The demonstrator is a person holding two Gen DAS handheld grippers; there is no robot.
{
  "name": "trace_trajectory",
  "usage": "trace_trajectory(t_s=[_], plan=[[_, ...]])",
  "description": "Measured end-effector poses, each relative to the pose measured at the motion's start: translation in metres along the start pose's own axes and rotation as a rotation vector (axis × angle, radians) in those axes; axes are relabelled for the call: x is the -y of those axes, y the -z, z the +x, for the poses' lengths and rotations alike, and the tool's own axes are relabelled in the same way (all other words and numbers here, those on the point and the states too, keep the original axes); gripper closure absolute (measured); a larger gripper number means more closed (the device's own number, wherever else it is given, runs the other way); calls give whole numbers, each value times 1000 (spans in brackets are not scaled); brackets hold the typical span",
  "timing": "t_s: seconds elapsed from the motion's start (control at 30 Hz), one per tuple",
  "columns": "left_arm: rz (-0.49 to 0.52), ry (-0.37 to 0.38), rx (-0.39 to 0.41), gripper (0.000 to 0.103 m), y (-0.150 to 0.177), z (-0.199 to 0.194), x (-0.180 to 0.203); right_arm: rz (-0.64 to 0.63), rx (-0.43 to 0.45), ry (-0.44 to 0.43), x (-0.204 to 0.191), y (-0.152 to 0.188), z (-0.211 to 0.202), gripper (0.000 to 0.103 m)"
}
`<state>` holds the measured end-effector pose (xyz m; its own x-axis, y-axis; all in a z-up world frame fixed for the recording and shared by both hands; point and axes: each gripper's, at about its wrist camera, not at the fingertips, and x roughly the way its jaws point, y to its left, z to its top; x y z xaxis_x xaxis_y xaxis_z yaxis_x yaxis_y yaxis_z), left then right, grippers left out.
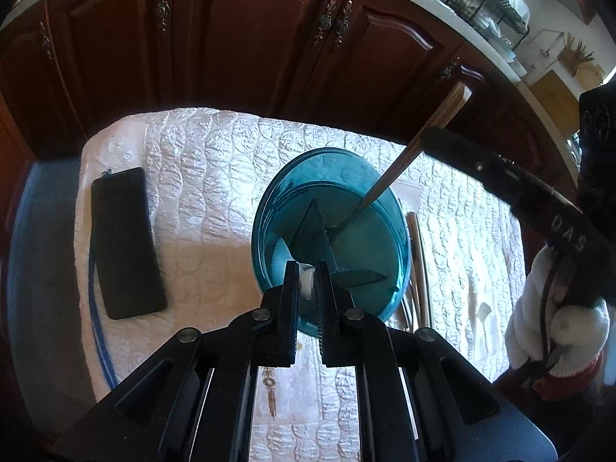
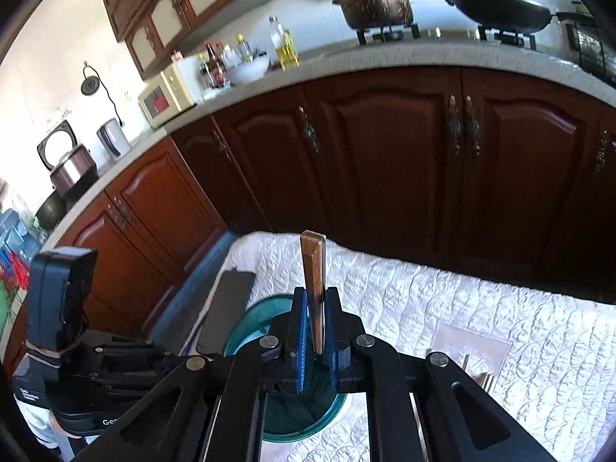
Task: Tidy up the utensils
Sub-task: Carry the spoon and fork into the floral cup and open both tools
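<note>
The right gripper (image 2: 315, 331) pinches a stiff, slim utensil (image 2: 313, 269) mid-handle; the left gripper (image 1: 307, 281) pinches a small white piece, light

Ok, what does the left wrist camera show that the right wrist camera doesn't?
Left only: the inside of the round teal glass container, the white-handled piece pinched by the left gripper, and the metal end of the wooden-handled utensil dipping in.

Right only: the right gripper shut on that utensil's handle, plus stovetop pots.

Both: the container, flat black case, quilted white cloth, loose chopsticks.
</note>
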<state>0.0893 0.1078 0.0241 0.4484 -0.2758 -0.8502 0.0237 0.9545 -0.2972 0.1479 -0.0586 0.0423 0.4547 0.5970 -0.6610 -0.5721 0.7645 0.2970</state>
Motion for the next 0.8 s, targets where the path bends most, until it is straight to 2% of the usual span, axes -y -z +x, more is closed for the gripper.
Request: trace_trajectory(t_s=[0.2,0.33,0.37,0.4,0.43,0.57,0.7,0.8], plan=[[-52,-4,6,96,-4,11,-10,16,-43,-6,7,5,19,95],[-94,24,8,87,-6,11,-18,20,-72,-17,8,4,26,93],[-103,37,7,82,-6,10,-18,16,-72,-10,7,5,26,90],[-107,47,9,80,-5,9,-18,13,-71,-5,7,5,26,81],[-107,56,12,77,-5,6,-17,12,-69,-2,7,6,24,79],[-104,62,35,64,-3,-10,-12,26,-56,-11,9,10,13,79],[-94,55,60,63,3,-25,-9,21,-45,-2,9,16,-1,75],[-86,17,75,63,9,-35,-5,27,-38,6,10,23,-12,74]])
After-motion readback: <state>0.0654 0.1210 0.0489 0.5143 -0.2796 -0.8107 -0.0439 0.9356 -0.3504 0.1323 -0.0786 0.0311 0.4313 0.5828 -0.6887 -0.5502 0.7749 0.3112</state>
